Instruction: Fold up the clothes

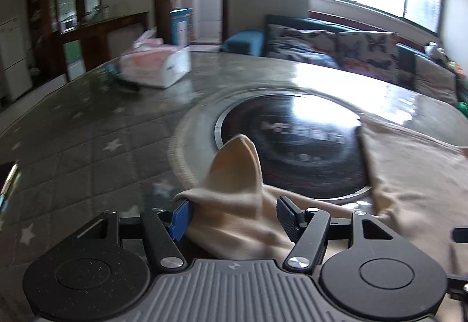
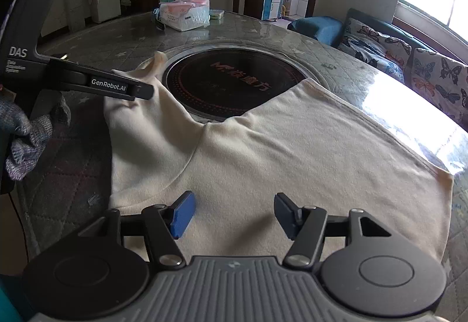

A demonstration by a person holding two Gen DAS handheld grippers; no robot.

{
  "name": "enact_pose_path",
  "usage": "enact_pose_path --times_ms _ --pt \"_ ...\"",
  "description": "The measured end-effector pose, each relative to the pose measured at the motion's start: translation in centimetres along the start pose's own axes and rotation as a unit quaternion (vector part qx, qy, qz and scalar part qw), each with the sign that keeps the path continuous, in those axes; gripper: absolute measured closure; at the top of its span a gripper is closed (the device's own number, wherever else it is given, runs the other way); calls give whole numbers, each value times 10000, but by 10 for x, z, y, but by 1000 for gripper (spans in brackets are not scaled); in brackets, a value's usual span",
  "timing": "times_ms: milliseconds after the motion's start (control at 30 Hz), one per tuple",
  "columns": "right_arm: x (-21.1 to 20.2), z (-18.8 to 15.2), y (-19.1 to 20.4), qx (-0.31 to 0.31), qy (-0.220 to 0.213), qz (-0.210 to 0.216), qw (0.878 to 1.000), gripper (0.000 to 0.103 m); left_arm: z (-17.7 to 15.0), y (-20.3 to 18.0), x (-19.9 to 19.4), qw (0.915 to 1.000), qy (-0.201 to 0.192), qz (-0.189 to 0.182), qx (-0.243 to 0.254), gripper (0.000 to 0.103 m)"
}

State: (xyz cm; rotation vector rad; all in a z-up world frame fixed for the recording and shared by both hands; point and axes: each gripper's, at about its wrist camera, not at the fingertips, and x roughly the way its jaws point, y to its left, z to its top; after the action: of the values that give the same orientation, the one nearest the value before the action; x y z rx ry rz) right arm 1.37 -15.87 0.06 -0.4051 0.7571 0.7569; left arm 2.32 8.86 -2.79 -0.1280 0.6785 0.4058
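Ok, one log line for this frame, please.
step: sleeve fold | left tool: holds sleeve lifted | right tool: open over shirt | shirt: flat on table, partly over the burner

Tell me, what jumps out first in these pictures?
A big cream fabric shirt lies spread on the grey star-patterned table, its edge over the round black glass cooktop. The left gripper has a sleeve bunched between its fingers, and the right gripper hovers open above the shirt.

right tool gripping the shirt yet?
No. The right tool is open above the cream shirt, with nothing between its fingers.
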Motion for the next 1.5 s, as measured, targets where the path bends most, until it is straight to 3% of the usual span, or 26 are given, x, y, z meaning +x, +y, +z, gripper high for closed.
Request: enact_pose_path --times_ms 300,633,867,1033,1200,1367,1500 --pt "2 0 -1 -7 16 21 10000 37 6 41 9 9952 34 928 -308 35" --pt "-4 4 7 -87 -100 74 9999 37 8 53 0 9974 -32 614 -372 32" --pt "-6 8 15 -160 -171 173 9996 37 8 54 6 9983 -3 513 -278 59" --pt "-9 15 29 -286 -272 397 9984 37 12 55 8 9987 -32 451 -228 58" --pt "-5 18 47 -464 -257 655 9964 37 30 48 13 9990 -155 400 112 57" --pt "0 19 58 -539 -213 830 9949 37 38 42 42 9977 93 414 529 56" --pt "7 21 64 -555 -135 955 9938 37 41 31 51 9937 -17 479 1014 60"
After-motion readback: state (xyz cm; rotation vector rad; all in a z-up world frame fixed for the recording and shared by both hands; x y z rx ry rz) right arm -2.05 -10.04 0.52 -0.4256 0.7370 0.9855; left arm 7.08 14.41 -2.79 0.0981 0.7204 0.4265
